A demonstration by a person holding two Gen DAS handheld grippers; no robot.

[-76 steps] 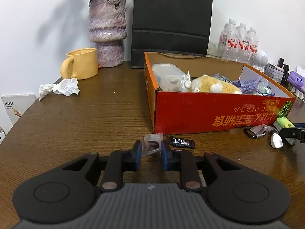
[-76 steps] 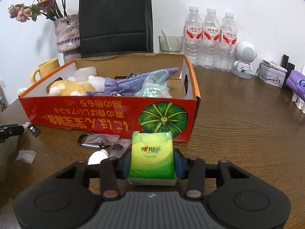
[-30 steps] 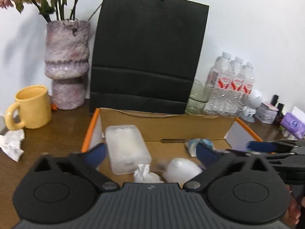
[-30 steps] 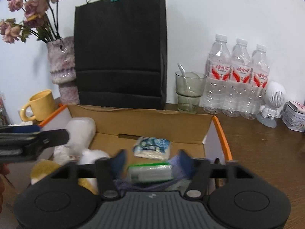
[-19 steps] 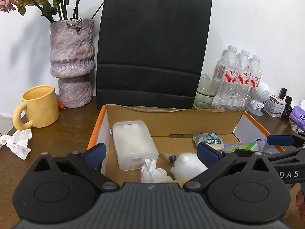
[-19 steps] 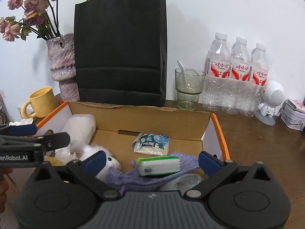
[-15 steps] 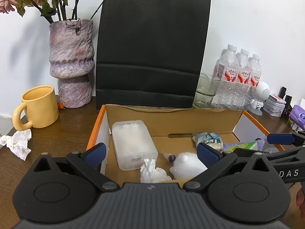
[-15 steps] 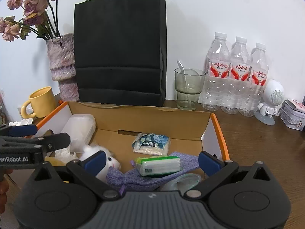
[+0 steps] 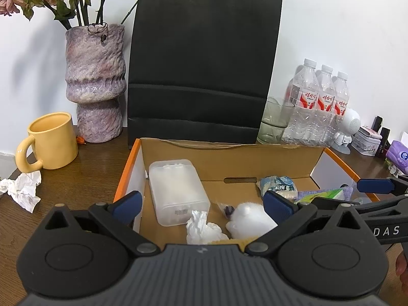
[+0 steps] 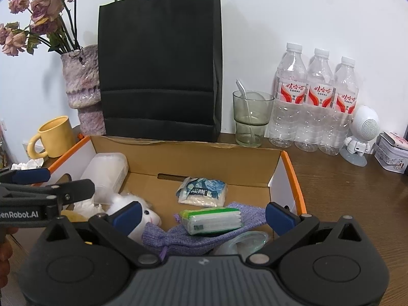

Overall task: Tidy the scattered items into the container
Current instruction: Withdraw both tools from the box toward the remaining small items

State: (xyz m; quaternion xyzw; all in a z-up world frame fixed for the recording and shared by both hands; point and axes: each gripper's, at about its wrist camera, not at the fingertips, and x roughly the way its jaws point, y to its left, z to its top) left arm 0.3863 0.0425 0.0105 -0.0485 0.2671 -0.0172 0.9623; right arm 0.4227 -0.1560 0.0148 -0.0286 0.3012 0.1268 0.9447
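far left on the wooden table [image 9: 84, 163] lies a crumpled tissue [image 9: 21, 187], with a yellow mug [image 9: 49, 141] behind it and a mottled purple vase [image 9: 95, 81] of dried roses beside that. a black paper bag [image 9: 201, 76] stands against the wall, directly behind the cardboard box [image 9: 229, 158].

the left gripper [image 9: 201, 205] hangs over the box's left half, its blue-tipped jaws spread wide and holding nothing. below it in the box sit a clear plastic container [image 9: 177, 191], a wad of tissue [image 9: 202, 227], a small clear packet [image 9: 227, 207] and a white plush toy [image 9: 250, 220].

further right, the right gripper [image 10: 201, 215] hovers over the box's right half, jaws equally wide apart and empty. between its tips a green tissue pack [image 10: 213, 218] rests on a purple knit pouch [image 10: 188, 237], with a blue-and-white packet [image 10: 202, 191] lying behind them on the box floor and something clear plastic [image 10: 244, 242] just in front.

to the right of the box stand a green glass [image 10: 251, 117] with a spoon, three water bottles [image 10: 316, 102], a small white robot figure [image 10: 362, 132] and a tin [image 10: 394, 155].
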